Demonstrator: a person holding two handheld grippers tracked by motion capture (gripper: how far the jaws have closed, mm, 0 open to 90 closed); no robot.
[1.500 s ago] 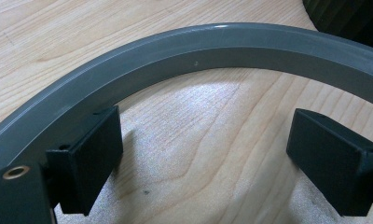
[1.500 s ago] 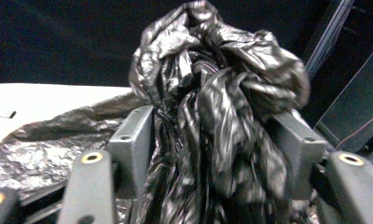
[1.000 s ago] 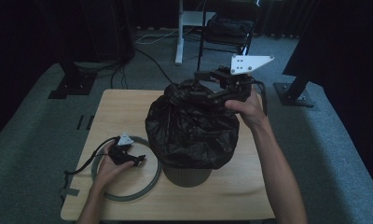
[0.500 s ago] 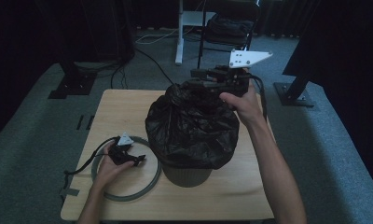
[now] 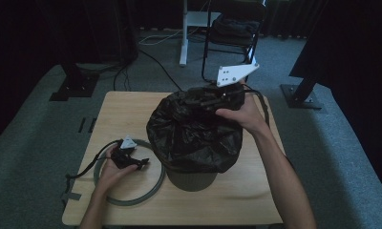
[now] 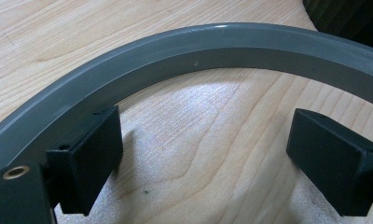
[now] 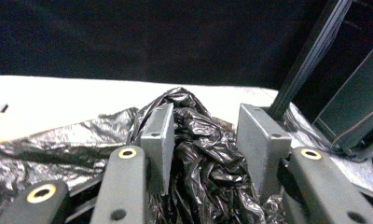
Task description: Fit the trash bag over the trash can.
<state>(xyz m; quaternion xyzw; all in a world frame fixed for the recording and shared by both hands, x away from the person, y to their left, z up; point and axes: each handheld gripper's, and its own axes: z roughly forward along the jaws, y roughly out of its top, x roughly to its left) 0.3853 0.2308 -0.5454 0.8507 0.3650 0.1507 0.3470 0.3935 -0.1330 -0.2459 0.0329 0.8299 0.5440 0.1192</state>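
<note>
This looks like a recording studio or lab set up for filming, not a home. A small wooden counter point(image 5: 132, 112) stands alone on grey carpet point(image 5: 46, 119), ringed by dark black curtains point(image 5: 36, 28). Metal stand feet point(image 5: 74, 88) rest on the carpet at both sides, loose cables point(image 5: 155, 67) trail across it, and a black folding chair point(image 5: 234, 33) sits behind beside a white desk leg point(image 5: 183, 33).

Table point(image 5: 237, 200): light wood, visible grain, matt. Ring point(image 6: 184, 51): grey plastic, smooth, slight sheen along the edge. Bag point(image 5: 194, 133): thin black plastic film, crinkled, glossy on the folds. Bin point(image 5: 191, 180) under it: dark, matt, material unclear. Jaw pads: matt black plastic; brass-coloured metal inserts. Floor point(image 5: 50, 133): grey carpet, rough
</note>
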